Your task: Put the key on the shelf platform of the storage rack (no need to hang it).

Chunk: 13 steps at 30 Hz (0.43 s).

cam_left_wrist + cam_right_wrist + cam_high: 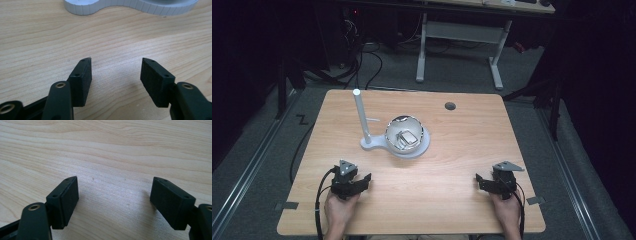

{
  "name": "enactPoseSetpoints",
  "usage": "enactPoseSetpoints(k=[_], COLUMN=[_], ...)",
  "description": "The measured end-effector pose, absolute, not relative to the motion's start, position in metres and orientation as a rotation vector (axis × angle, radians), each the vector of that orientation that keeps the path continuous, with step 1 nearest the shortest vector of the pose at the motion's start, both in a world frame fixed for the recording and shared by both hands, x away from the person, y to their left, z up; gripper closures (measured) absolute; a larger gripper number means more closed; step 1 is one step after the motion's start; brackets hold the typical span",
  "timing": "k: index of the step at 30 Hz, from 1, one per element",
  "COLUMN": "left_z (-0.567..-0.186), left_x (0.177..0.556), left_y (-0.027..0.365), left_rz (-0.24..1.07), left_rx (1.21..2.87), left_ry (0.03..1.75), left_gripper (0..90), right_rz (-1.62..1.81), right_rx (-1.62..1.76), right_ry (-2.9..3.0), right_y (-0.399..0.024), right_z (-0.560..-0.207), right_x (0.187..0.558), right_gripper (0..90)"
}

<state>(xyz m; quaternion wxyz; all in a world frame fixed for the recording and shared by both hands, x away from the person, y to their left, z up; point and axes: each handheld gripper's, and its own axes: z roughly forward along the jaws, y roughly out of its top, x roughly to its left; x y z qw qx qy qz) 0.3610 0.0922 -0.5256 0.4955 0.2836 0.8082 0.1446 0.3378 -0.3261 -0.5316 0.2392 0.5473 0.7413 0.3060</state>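
Dark room hid everything past the bench [452, 195]; bowl [404, 131] contents unclear; left tongs [115, 65] and right tongs [115, 183] both gaped wide, empty.

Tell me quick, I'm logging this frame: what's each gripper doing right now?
Left gripper: open, nothing between the jaws, bare table under it.
Right gripper: open, holding nothing.

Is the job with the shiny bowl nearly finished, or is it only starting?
It looks like the very start. Nothing looks done yet: the shiny bowl sits on the white stand beside its upright post, with a small pale thing inside. Nothing is in hand: the left tongs and right tongs are open and empty near the table's front edge. Reaching the bowl is probably still ahead.
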Motion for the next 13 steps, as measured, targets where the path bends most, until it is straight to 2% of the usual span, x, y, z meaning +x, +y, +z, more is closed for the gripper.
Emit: enactPoseSetpoints(k=[4,13], left_z=[-0.5347,-0.5349], left_x=[0.3573,0.3564], left_y=[0.0851,0.0842], left_rz=[0.403,0.393], left_rx=[0.702,0.705], left_ry=[1.916,1.915], left_gripper=[42.5,39.6], right_rz=[0.838,0.838], right_rx=[1.498,1.498], right_ry=[2.030,2.030], right_y=[-0.3261,-0.3260], right_z=[-0.5316,-0.5316], right_x=[0.3378,0.3377], right_gripper=[23.2,23.3])
